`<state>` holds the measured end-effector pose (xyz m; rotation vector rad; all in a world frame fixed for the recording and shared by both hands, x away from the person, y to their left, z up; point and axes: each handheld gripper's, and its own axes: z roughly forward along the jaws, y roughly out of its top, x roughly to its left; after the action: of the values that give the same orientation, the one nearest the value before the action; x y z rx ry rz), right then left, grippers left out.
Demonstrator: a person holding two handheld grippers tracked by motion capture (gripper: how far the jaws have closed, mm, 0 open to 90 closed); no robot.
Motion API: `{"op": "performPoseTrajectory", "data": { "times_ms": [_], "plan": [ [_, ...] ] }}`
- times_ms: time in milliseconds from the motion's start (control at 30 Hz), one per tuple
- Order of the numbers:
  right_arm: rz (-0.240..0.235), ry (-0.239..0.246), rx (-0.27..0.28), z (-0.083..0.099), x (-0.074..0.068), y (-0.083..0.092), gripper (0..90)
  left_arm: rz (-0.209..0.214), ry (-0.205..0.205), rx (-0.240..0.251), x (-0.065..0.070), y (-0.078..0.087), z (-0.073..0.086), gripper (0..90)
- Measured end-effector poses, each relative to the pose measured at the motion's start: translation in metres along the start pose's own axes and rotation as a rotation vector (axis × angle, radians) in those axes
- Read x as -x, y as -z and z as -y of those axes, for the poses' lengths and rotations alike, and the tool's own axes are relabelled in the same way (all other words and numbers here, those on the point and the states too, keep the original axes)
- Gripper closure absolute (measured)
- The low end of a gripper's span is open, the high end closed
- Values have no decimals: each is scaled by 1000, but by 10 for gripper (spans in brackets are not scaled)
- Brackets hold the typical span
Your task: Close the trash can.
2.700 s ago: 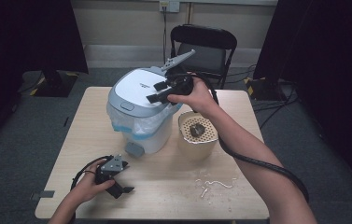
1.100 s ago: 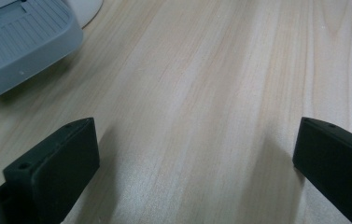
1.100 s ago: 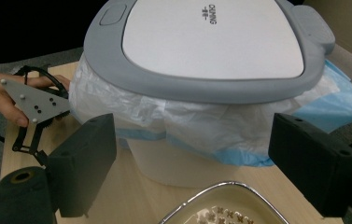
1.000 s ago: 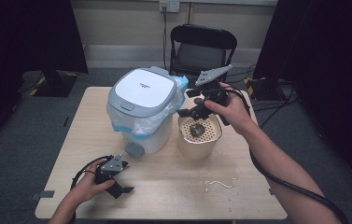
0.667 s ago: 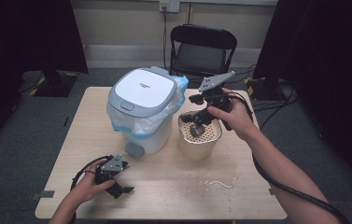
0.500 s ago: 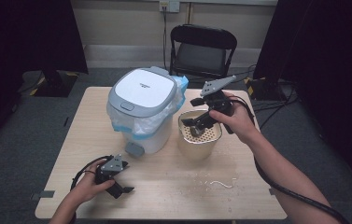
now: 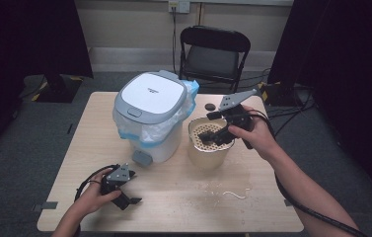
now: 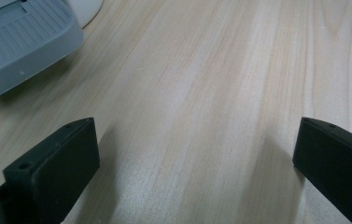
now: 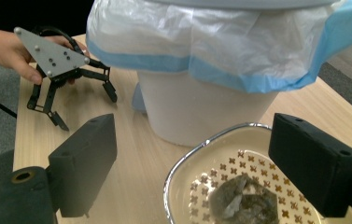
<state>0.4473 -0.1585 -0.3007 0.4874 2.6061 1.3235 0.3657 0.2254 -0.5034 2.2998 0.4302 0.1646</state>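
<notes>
High view: the white pedal bin (image 7: 150, 116) with a grey lid stands on the wooden table (image 7: 99, 123) and serves as the landmark. Its white and blue liner bag (image 7: 160, 129) hangs over the rim. Just right of the bin stands a cream bowl (image 7: 207, 152) holding a perforated strainer (image 7: 213, 134). The right gripper (image 7: 216, 137) hangs over the strainer, jaws apart, nothing between them. A small dark disc (image 7: 209, 106) lies right of the bin, behind the bowl. Pale scraps (image 7: 229, 190) and a wet patch lie on the table in front of the bowl. The left gripper (image 7: 128, 200) rests on the table in front of the bin, well apart from it, held in the left hand (image 7: 94, 190). A black chair (image 7: 214, 55) stands behind the table.

Left gripper view: both jaws stand wide over bare table, gripping nothing. The bin's grey pedal (image 8: 17, 44) lies at the upper left.

Right gripper view: the jaws stand wide and empty above the strainer (image 9: 248, 186), where a dark soggy lump (image 9: 241, 203) lies. The bin wall (image 9: 201, 105) and liner rise directly behind the bowl's rim. Left of the bin, the left gripper (image 9: 85, 105) sits on the table with jaws spread.
</notes>
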Motion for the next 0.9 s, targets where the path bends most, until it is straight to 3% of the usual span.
{"op": "performPoseTrajectory", "data": {
  "times_ms": [900],
  "plan": [
    [-27, -6, -26, 54, -15, 0, 148, 2, 3, -1, 0, 0, 0, 0]
  ]
}}
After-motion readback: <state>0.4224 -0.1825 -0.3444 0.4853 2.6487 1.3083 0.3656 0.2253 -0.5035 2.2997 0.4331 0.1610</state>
